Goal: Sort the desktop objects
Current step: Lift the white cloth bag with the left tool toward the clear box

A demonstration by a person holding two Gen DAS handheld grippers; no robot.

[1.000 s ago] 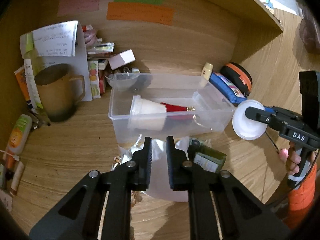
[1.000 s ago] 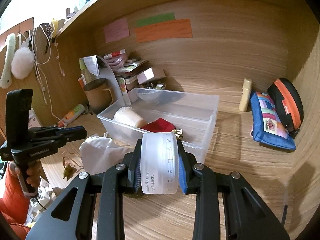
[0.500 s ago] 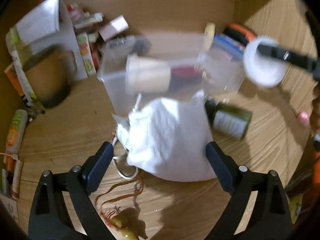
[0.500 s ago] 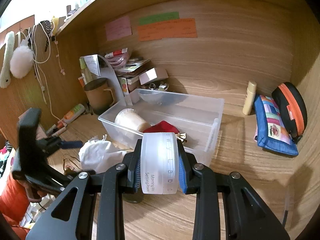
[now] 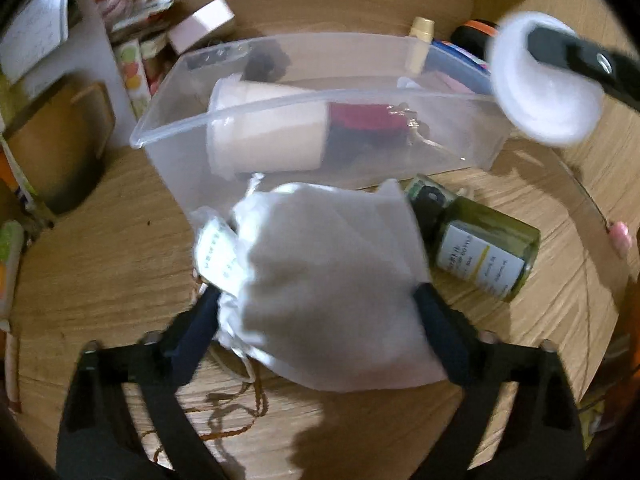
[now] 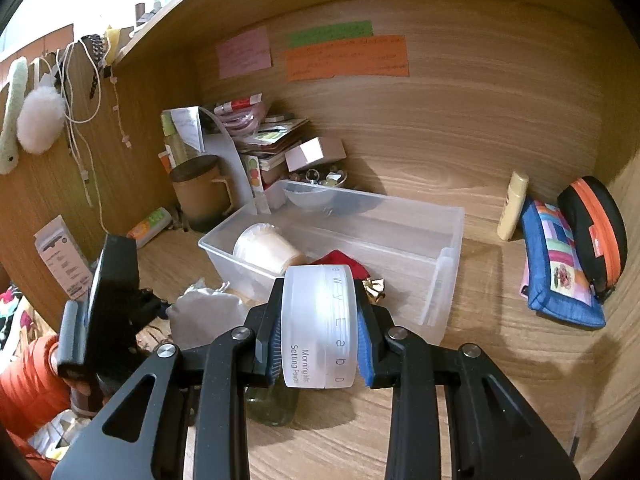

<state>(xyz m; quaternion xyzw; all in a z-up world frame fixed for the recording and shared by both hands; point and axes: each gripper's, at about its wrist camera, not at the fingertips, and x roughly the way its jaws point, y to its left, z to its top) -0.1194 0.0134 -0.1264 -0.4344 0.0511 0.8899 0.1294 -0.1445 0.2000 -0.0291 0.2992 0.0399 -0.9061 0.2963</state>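
Observation:
A white drawstring pouch lies on the wooden desk in front of a clear plastic bin. My left gripper points down over the pouch. Its jaws are closing, one finger at each side of the cloth, and the pouch fills the gap between them. My right gripper is shut on a white round jar, held above the desk just before the bin's near wall. The jar also shows at the upper right of the left wrist view. Inside the bin lie a paper cup and a red item.
A green glass bottle lies right of the pouch. A brown mug and a pile of boxes and papers stand at the back left. A cream tube, a blue pouch and a black-orange case sit right. A brown cord lies near.
My left gripper went from shut to wide open, sank toward the desk and now straddles the white pouch. The right gripper still holds the jar and drifted slightly.

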